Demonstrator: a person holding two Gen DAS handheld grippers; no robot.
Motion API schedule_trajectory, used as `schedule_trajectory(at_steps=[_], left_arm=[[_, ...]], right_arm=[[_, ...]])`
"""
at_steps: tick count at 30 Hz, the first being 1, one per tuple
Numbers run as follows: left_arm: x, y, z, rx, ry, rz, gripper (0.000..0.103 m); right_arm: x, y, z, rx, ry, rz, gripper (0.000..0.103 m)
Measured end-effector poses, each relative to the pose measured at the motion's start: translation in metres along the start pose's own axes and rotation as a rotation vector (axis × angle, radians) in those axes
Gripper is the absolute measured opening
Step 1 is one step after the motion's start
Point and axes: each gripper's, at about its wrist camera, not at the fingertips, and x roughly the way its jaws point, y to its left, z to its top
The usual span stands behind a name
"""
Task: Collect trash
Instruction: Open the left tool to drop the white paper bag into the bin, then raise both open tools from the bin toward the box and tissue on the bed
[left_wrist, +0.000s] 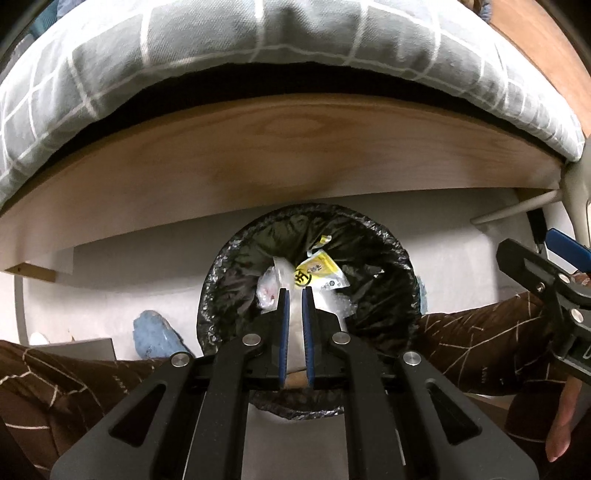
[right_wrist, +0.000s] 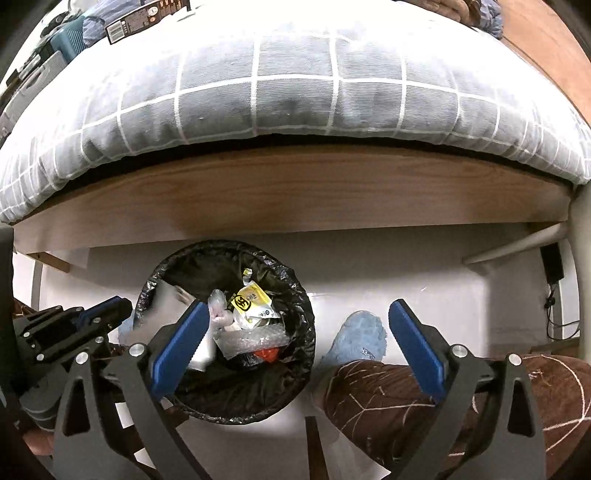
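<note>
A round trash bin with a black liner (left_wrist: 369, 266) (right_wrist: 291, 332) stands on the white floor by the bed. Inside lie a yellow packet (left_wrist: 317, 273) (right_wrist: 253, 301), bubble wrap (right_wrist: 251, 339), clear plastic and something red (right_wrist: 267, 355). My left gripper (left_wrist: 295, 295) hovers over the bin, its jaws nearly closed on a white sheet of paper or plastic (left_wrist: 295, 328), seen blurred in the right wrist view (right_wrist: 166, 310). My right gripper (right_wrist: 295, 317) is wide open and empty, right of the bin's middle, above its rim.
A wooden bed frame (left_wrist: 280, 162) (right_wrist: 295, 192) with a grey checked mattress cover (right_wrist: 295, 85) overhangs behind the bin. The person's legs in brown patterned trousers (right_wrist: 388, 398) (left_wrist: 55, 387) and blue slippers (right_wrist: 358, 339) (left_wrist: 157, 336) flank the bin. A metal bed leg (right_wrist: 576, 258) stands right.
</note>
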Motion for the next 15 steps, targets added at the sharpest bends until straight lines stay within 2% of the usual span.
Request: schedule_trajectory(at_steps=[1,3,5,6,8,15], left_arm=[[0.000,-0.001,0.001,0.003,-0.002,0.001,0.008],[-0.001,-0.001,0.002,0.001,-0.009,0.006,0.016],[-0.004,0.002,0.002,-0.016,-0.020,0.007,0.033],[-0.006,0.004,0.004,-0.022,-0.027,0.009,0.038],[-0.011,0.008,0.006,-0.030,-0.052,0.011,0.059],[-0.031,0.025,0.014,-0.042,-0.136,0.045,0.079]], right_arm=[[0.001,0.000,0.000,0.000,-0.002,0.001,0.094],[0.001,0.001,0.000,-0.004,-0.005,0.002,0.094],[0.001,0.003,0.000,-0.012,-0.011,0.000,0.094],[0.000,0.004,0.001,-0.016,-0.014,-0.001,0.094],[-0.002,0.006,0.002,-0.028,-0.024,-0.005,0.094],[-0.012,0.011,0.011,-0.038,-0.080,-0.012,0.094]])
